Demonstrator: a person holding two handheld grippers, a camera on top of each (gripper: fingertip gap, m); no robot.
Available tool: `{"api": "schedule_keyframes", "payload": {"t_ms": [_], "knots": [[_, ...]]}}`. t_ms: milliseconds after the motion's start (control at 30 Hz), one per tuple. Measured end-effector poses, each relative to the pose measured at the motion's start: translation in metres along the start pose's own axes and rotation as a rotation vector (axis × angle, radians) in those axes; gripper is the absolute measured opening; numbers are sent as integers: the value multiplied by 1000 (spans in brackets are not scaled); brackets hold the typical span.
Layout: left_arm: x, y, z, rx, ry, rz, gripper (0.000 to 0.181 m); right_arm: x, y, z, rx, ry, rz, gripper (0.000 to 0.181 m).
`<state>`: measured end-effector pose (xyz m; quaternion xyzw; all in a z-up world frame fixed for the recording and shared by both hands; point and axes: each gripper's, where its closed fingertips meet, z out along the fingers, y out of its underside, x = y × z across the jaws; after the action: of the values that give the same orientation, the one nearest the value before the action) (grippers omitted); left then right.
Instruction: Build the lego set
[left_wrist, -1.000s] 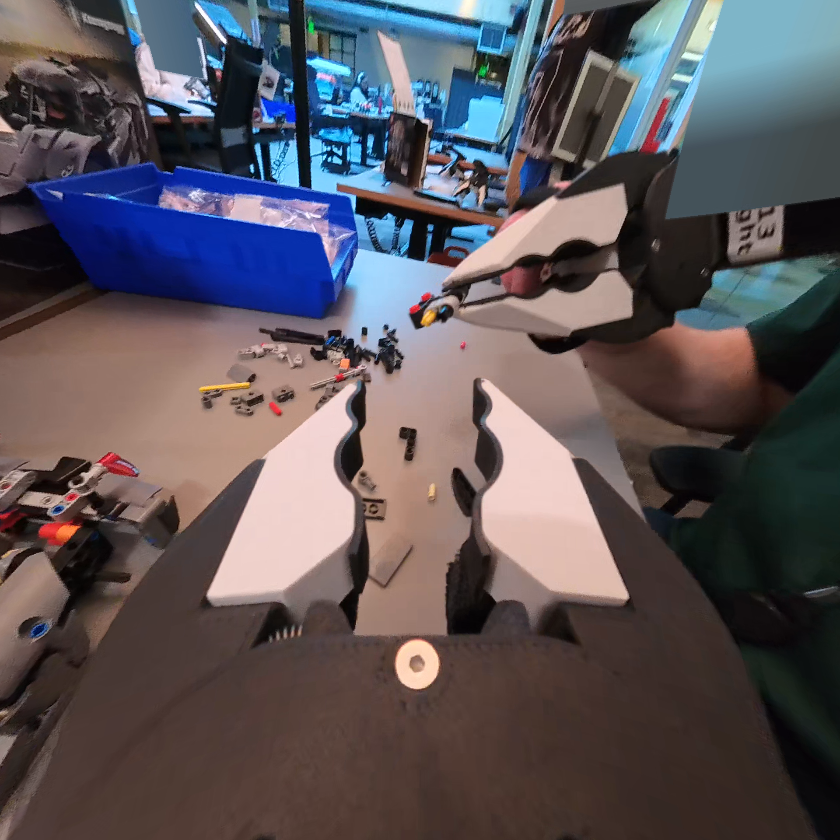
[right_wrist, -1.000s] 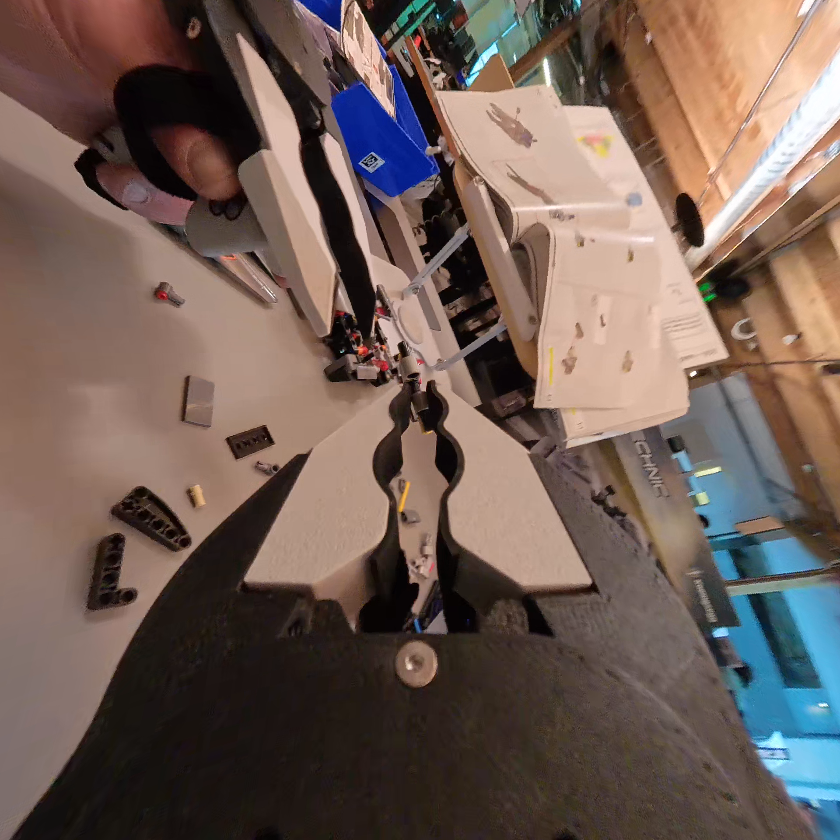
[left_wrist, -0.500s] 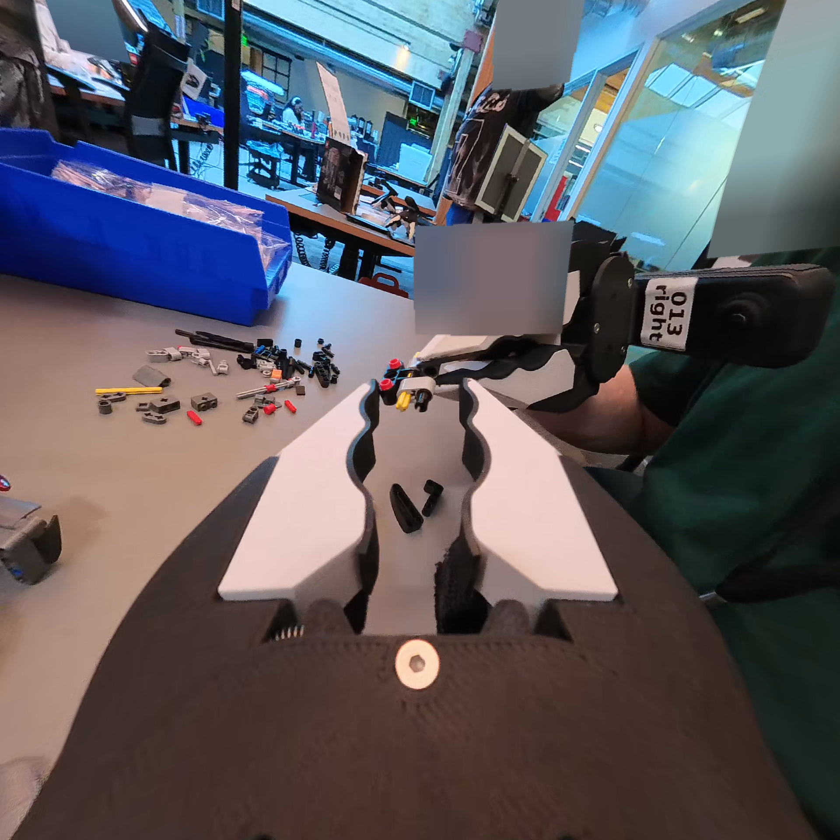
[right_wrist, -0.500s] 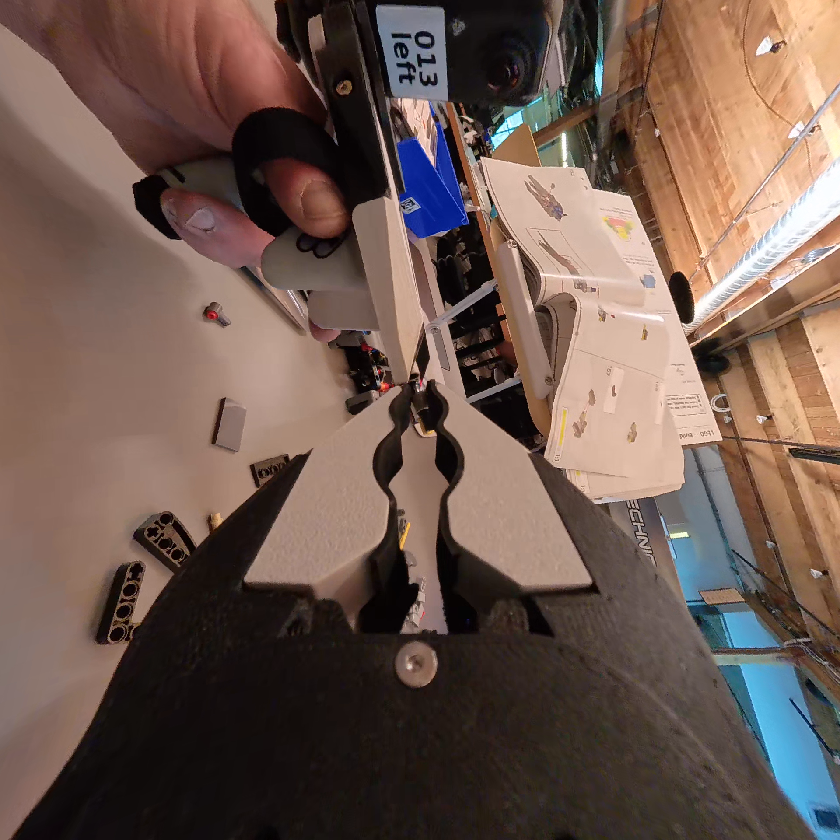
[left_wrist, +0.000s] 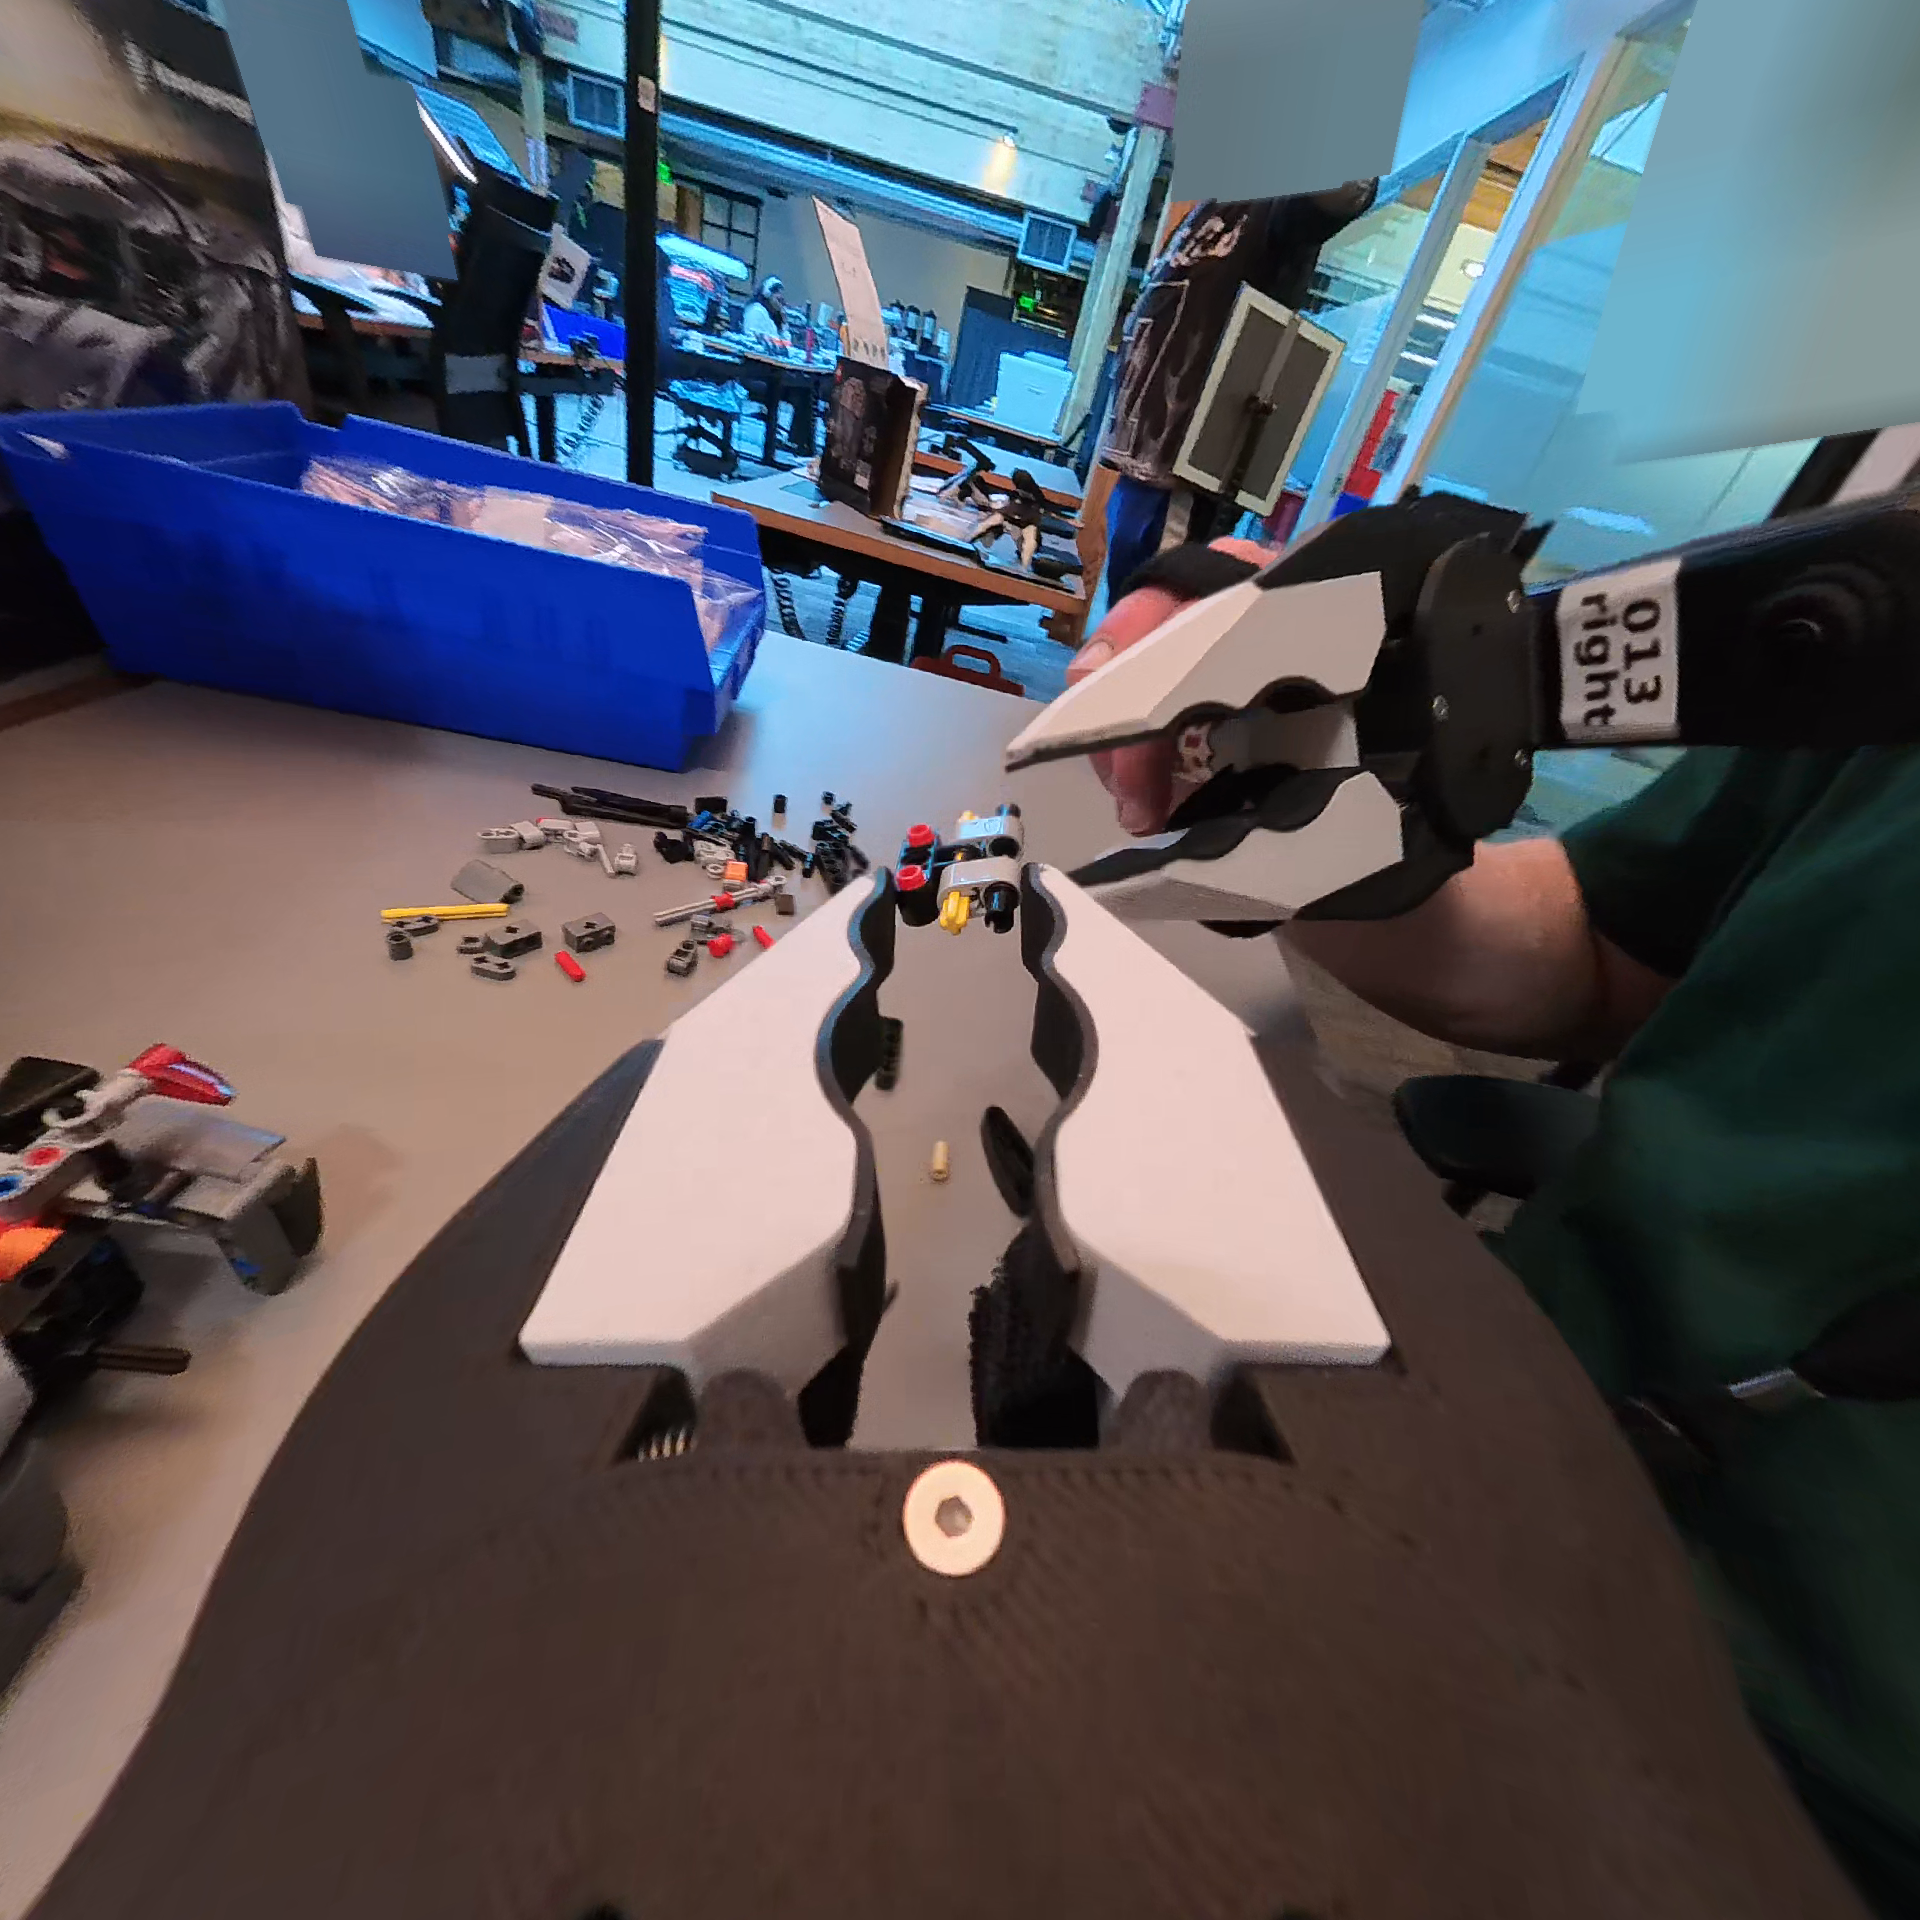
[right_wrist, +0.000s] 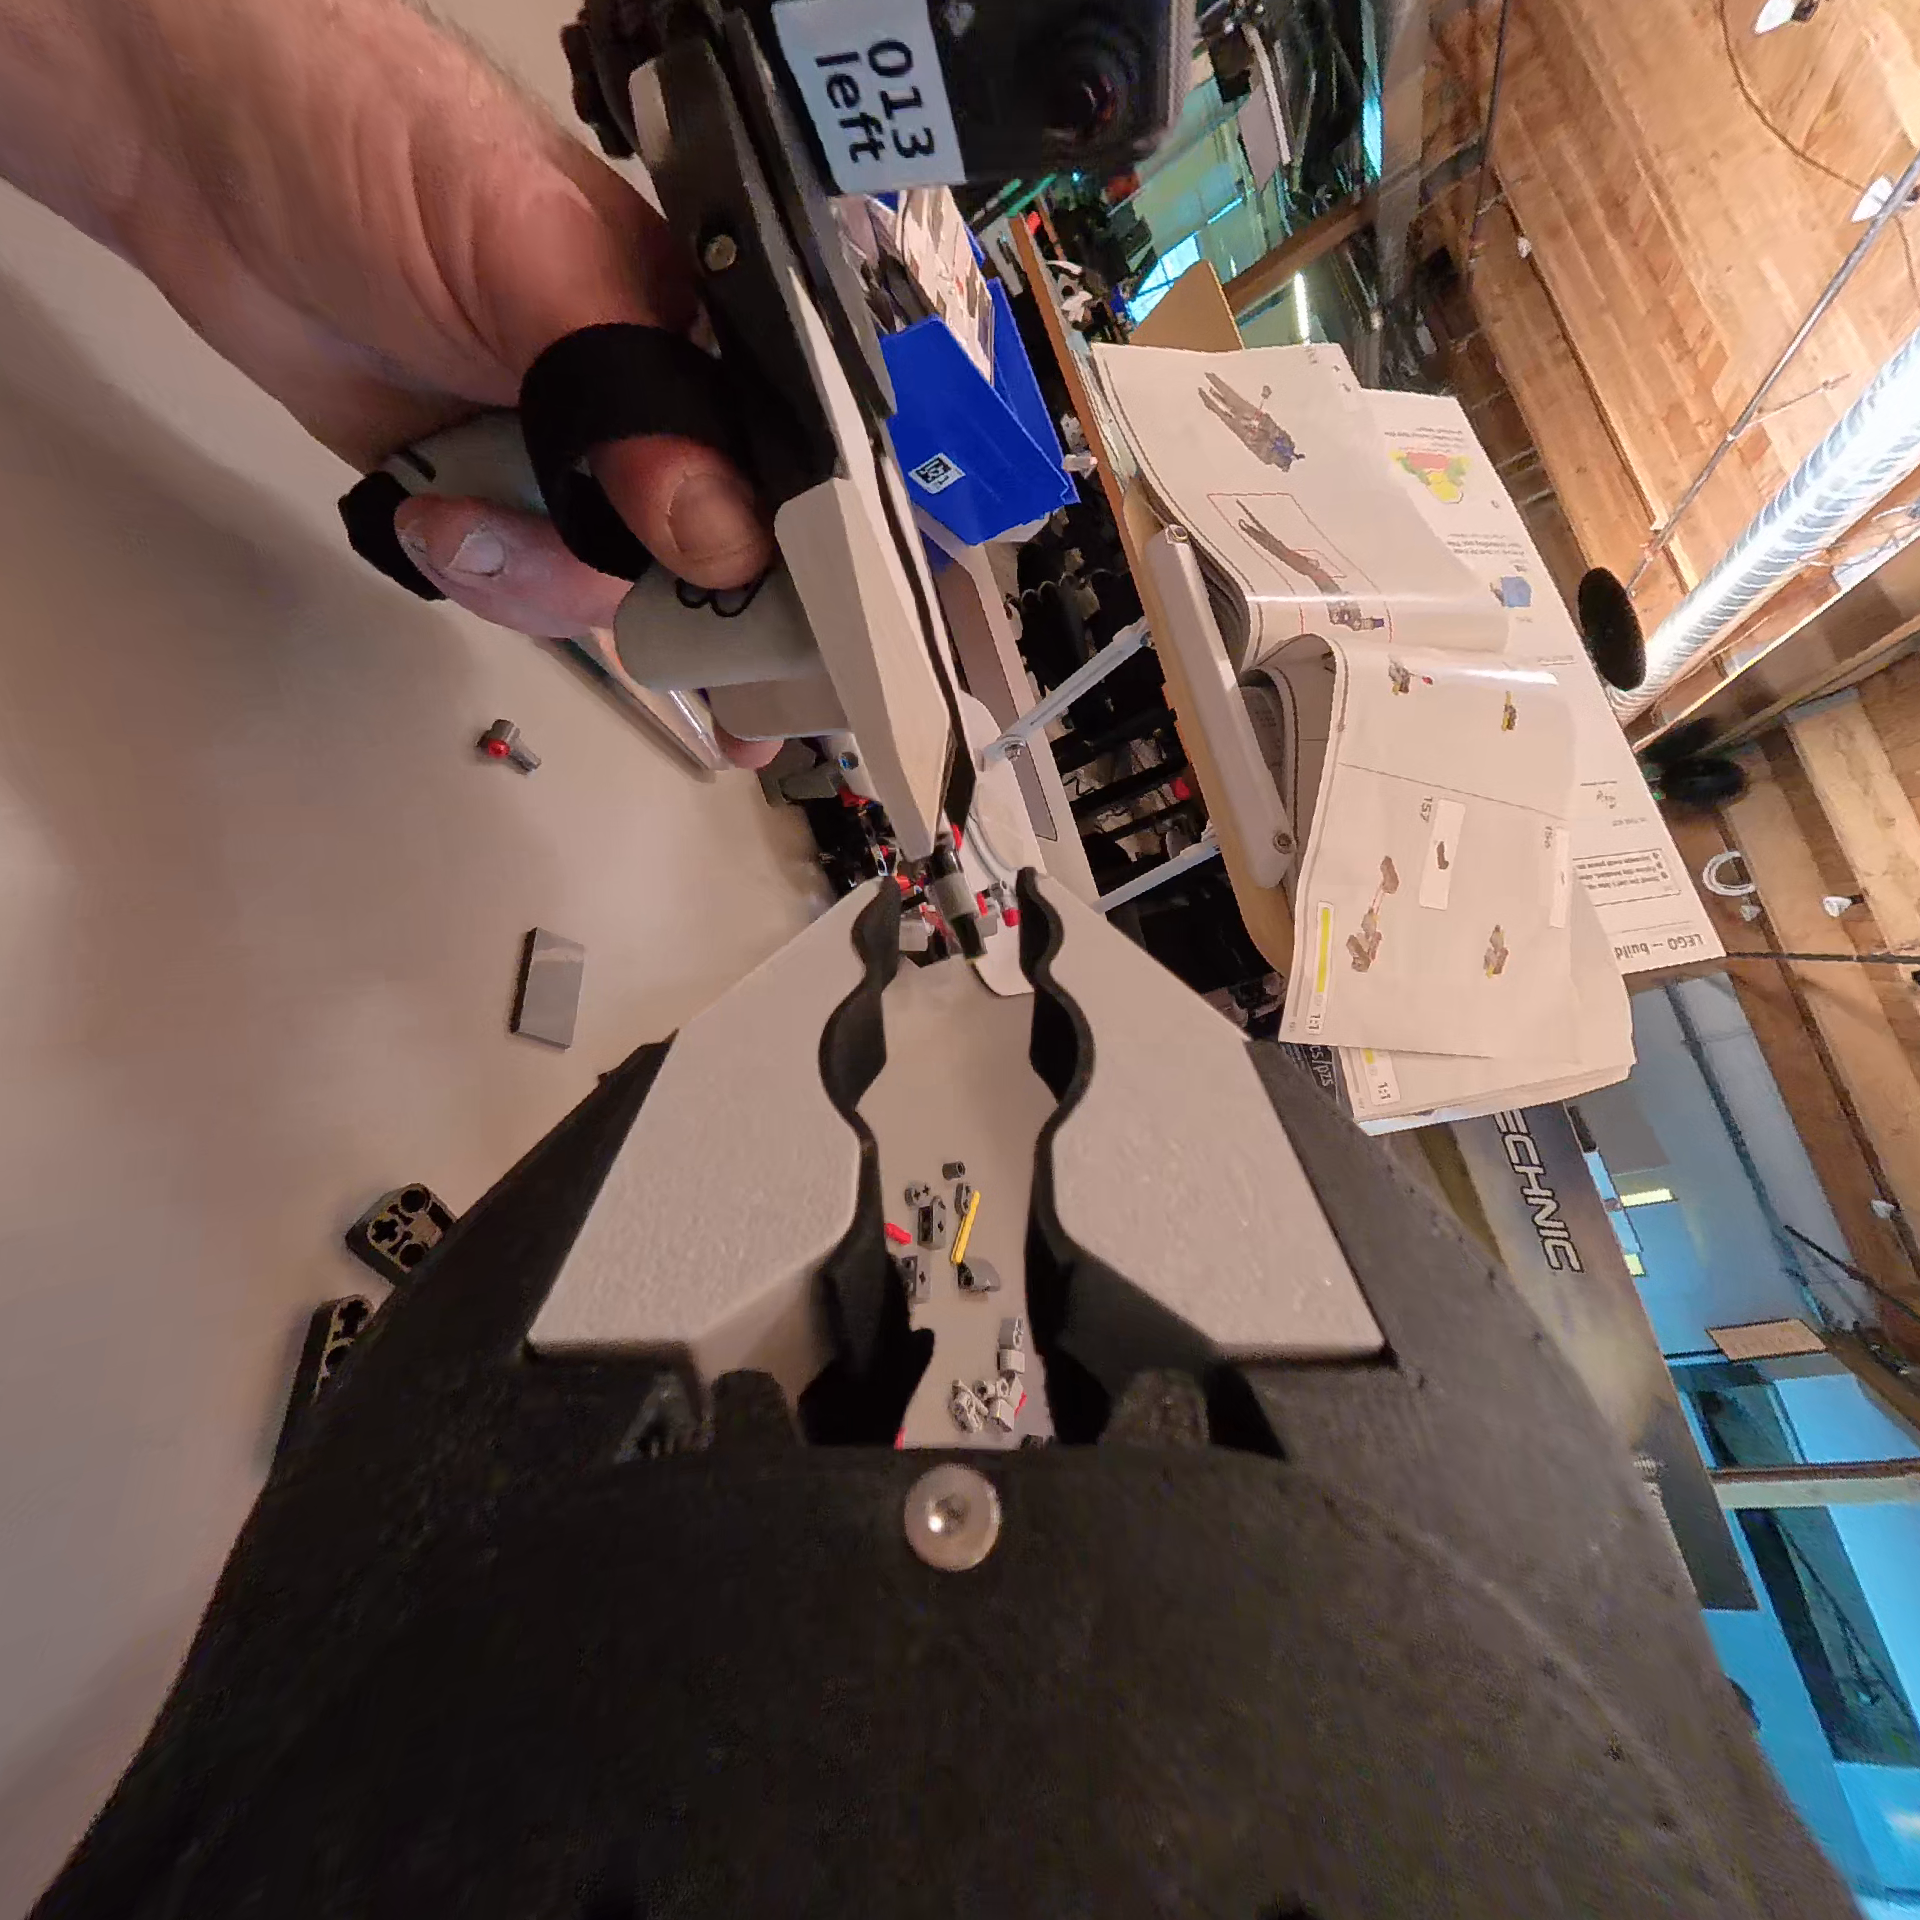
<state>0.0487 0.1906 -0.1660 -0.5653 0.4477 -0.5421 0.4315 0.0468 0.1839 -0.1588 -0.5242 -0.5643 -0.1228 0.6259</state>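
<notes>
A small lego assembly of black and grey parts with red pins and a yellow pin sits between the tips of my left gripper, which is shut on it above the grey table. My right gripper is just to its right, its jaws apart and empty. In the right wrist view my right gripper is open around the assembly, and the left gripper comes in edge-on from above, held by a hand.
A pile of loose lego parts lies mid-table in front of a blue bin of bags. A part-built model sits at the left. An open instruction booklet stands on a holder. A grey tile and black beams lie nearby. Less than 4 cm separates the two grippers' tips.
The right gripper carried the assembly between my left fingers. The left gripper has closed on it and the right gripper has opened and let go.
</notes>
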Motion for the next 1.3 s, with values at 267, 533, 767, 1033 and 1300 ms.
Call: {"api": "schedule_keyframes", "payload": {"t_ms": [267,533,767,1033,1300], "knots": [[-3,-8,-4,-9,-142,288,22,21,19,-17,-6,26,159,26],[1,-5,-1,-56,-207,473,22,19,44,-30,-58,-2,236,26],[-4,2,0,-98,-212,472,22,-16,90,-28,-217,-294,424,23],[-9,11,2,-140,-209,455,22,-74,126,-25,-441,-598,591,30],[-10,20,6,-170,-198,450,22,-86,132,-13,-423,-649,535,9]]}}
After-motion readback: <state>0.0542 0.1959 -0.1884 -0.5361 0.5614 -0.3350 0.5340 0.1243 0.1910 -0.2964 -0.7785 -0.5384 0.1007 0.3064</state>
